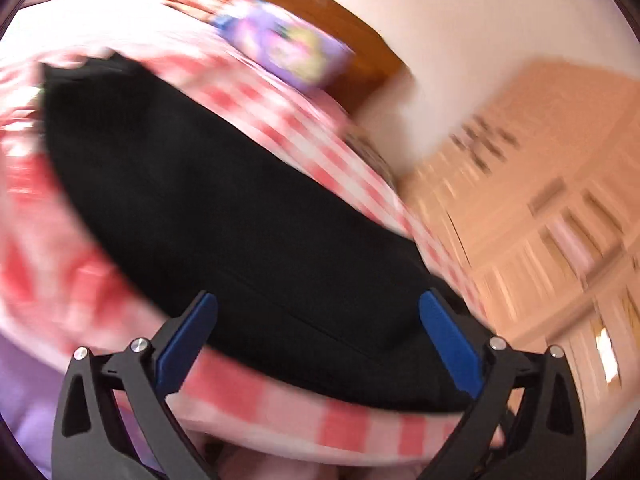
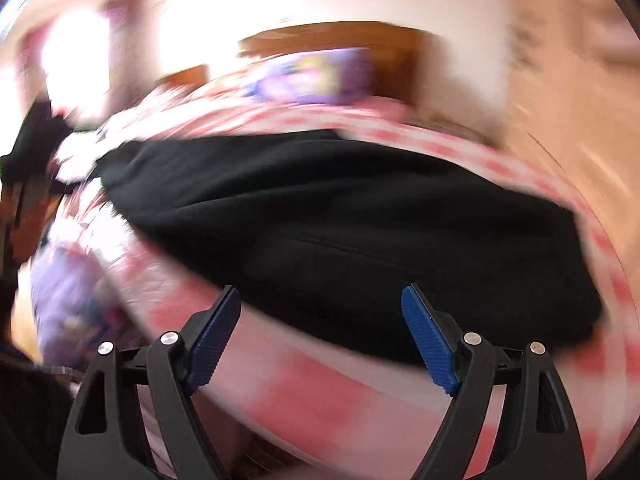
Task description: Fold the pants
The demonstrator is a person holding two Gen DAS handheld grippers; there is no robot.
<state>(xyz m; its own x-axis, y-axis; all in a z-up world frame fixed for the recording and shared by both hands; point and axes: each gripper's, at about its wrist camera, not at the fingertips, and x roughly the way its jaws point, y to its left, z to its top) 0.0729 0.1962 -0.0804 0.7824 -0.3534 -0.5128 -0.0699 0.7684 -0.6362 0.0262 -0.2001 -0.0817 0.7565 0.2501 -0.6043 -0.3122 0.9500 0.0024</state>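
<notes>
Black pants (image 1: 224, 208) lie flat and lengthwise on a bed with a red-and-white checked cover (image 1: 328, 424). In the left wrist view my left gripper (image 1: 318, 300) stands wide open above the near end of the pants, with nothing between its blue pads (image 1: 188, 344). The right wrist view shows the same pants (image 2: 360, 240) as a folded dark mass across the cover (image 2: 300, 384). My right gripper (image 2: 320, 294) is open over their near edge, and its pads (image 2: 428, 336) touch no cloth. Both views are smeared by motion.
A purple printed pillow (image 1: 284, 48) lies at the head of the bed against a brown wooden headboard (image 1: 320, 12). A light wooden wardrobe (image 1: 552, 200) stands to the right of the bed. Purple fabric (image 2: 68, 296) sits at the left in the right wrist view.
</notes>
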